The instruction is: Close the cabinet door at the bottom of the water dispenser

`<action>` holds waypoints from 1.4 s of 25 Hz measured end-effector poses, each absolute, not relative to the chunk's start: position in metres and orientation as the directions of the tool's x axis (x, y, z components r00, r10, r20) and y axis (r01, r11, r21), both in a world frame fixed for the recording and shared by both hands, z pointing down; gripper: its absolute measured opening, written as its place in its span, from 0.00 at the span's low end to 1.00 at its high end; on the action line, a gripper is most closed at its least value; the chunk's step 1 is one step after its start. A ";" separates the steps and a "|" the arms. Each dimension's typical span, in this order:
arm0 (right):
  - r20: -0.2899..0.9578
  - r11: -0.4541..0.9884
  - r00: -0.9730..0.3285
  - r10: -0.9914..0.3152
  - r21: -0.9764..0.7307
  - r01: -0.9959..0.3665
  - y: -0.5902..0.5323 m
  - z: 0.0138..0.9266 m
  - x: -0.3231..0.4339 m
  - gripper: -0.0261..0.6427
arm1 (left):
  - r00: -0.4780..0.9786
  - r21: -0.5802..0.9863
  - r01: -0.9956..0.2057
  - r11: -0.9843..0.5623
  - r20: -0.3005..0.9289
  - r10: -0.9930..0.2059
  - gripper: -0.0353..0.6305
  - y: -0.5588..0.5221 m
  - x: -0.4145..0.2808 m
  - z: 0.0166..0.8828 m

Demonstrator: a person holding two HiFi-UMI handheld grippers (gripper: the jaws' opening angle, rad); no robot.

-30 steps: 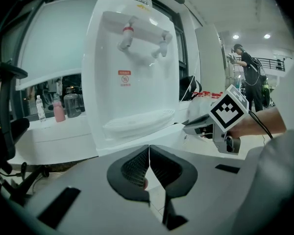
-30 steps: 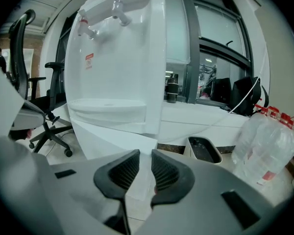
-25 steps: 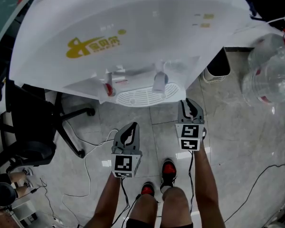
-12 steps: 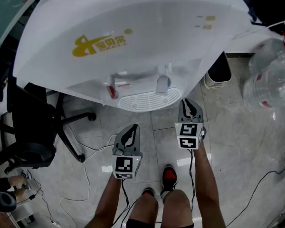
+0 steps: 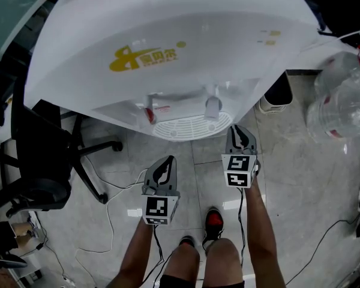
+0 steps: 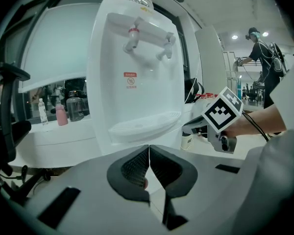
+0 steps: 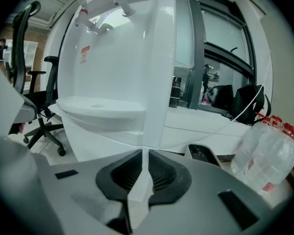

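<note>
White water dispenser [image 5: 186,35] from above: gold logo on top, a red-marked tap [image 5: 149,114] and a white tap [image 5: 213,107] over the drip tray [image 5: 189,126]. Left tongs [image 5: 167,159] and right tongs [image 5: 237,128] are both held over the tiled floor [image 5: 300,179], pointing at the dispenser front, right just below the tray edge. Right jaws have just been closing, nothing between them. Black office chair [image 5: 39,155] is at left, clear water bottles [image 5: 342,95] at right. White cable [image 5: 110,212] lies on the floor, with a red-and-black shoe [image 5: 213,219] below.

Bright indoor light overexposes the white water dispenser [image 5: 186,29]. Both gripper views bulge like a fisheye, darkening to black at the corners.
</note>
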State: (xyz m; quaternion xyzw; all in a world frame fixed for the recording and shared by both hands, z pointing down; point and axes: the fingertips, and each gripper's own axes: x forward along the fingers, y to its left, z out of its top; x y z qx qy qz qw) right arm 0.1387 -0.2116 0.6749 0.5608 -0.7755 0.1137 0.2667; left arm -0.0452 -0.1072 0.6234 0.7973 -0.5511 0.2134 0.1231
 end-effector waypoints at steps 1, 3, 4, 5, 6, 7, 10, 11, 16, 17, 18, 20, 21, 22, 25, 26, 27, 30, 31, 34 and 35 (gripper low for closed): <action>0.542 0.346 -0.230 -0.808 0.121 -0.931 -0.210 0.671 0.139 0.11 | 0.303 -0.035 -0.931 -0.363 0.482 -0.822 0.09 -0.105 -0.045 0.621; 0.547 0.347 -0.233 -0.804 0.115 -0.931 -0.203 0.663 0.139 0.11 | 0.304 -0.034 -0.932 -0.362 0.475 -0.826 0.09 -0.104 -0.045 0.610; 0.550 0.348 -0.233 -0.802 0.112 -0.931 -0.199 0.657 0.139 0.11 | 0.305 -0.036 -0.931 -0.363 0.470 -0.828 0.09 -0.103 -0.045 0.602; 0.554 0.348 -0.234 -0.799 0.109 -0.931 -0.195 0.652 0.139 0.11 | 0.306 -0.037 -0.930 -0.365 0.468 -0.829 0.09 -0.102 -0.044 0.594; 0.558 0.349 -0.235 -0.796 0.105 -0.931 -0.190 0.645 0.139 0.11 | 0.308 -0.038 -0.929 -0.367 0.469 -0.827 0.09 -0.101 -0.043 0.587; 0.562 0.350 -0.237 -0.793 0.101 -0.931 -0.186 0.638 0.139 0.11 | 0.310 -0.037 -0.928 -0.370 0.471 -0.826 0.09 -0.099 -0.043 0.578; 0.569 0.348 -0.238 -0.787 0.090 -0.933 -0.172 0.615 0.140 0.11 | 0.317 -0.038 -0.926 -0.376 0.467 -0.826 0.09 -0.093 -0.040 0.549; 0.569 0.346 -0.238 -0.787 0.087 -0.934 -0.168 0.605 0.140 0.11 | 0.318 -0.039 -0.925 -0.378 0.464 -0.827 0.09 -0.092 -0.039 0.538; 0.560 0.339 -0.237 -0.794 0.083 -0.937 -0.148 0.549 0.145 0.11 | 0.331 -0.040 -0.919 -0.392 0.459 -0.824 0.09 -0.080 -0.031 0.484; 0.558 0.338 -0.236 -0.796 0.085 -0.937 -0.144 0.537 0.147 0.11 | 0.335 -0.041 -0.917 -0.396 0.455 -0.825 0.09 -0.078 -0.029 0.472; 0.554 0.338 -0.238 -0.798 0.084 -0.937 -0.140 0.525 0.148 0.10 | 0.339 -0.042 -0.916 -0.399 0.451 -0.826 0.09 -0.075 -0.026 0.460; 0.545 0.338 -0.247 -0.801 0.072 -0.939 -0.131 0.500 0.148 0.10 | 0.343 -0.046 -0.915 -0.402 0.438 -0.831 0.09 -0.070 -0.022 0.435; 0.539 0.337 -0.251 -0.804 0.066 -0.939 -0.127 0.487 0.147 0.10 | 0.343 -0.048 -0.915 -0.401 0.430 -0.835 0.09 -0.068 -0.021 0.422; 0.532 0.336 -0.254 -0.808 0.062 -0.940 -0.125 0.474 0.147 0.10 | 0.344 -0.050 -0.915 -0.401 0.422 -0.839 0.09 -0.066 -0.021 0.409; 0.512 0.333 -0.260 -0.818 0.053 -0.942 -0.116 0.437 0.145 0.09 | 0.351 -0.054 -0.912 -0.407 0.412 -0.841 0.09 -0.061 -0.021 0.376; 0.506 0.331 -0.262 -0.822 0.049 -0.942 -0.113 0.425 0.144 0.09 | 0.352 -0.056 -0.912 -0.407 0.407 -0.843 0.09 -0.058 -0.021 0.365; 0.498 0.330 -0.264 -0.826 0.047 -0.943 -0.109 0.413 0.143 0.09 | 0.351 -0.059 -0.912 -0.405 0.396 -0.848 0.09 -0.057 -0.021 0.352; 0.474 0.324 -0.266 -0.840 0.045 -0.945 -0.100 0.378 0.140 0.08 | 0.350 -0.069 -0.914 -0.400 0.366 -0.862 0.09 -0.054 -0.023 0.318; 0.468 0.322 -0.267 -0.842 0.041 -0.946 -0.097 0.367 0.139 0.08 | 0.350 -0.071 -0.914 -0.400 0.361 -0.864 0.09 -0.052 -0.025 0.308; 0.460 0.320 -0.274 -0.845 0.022 -0.947 -0.081 0.333 0.136 0.07 | 0.348 -0.071 -0.916 -0.395 0.351 -0.869 0.09 -0.041 -0.030 0.279; 0.453 0.319 -0.277 -0.847 0.018 -0.948 -0.076 0.321 0.136 0.07 | 0.346 -0.073 -0.917 -0.393 0.346 -0.872 0.09 -0.038 -0.032 0.268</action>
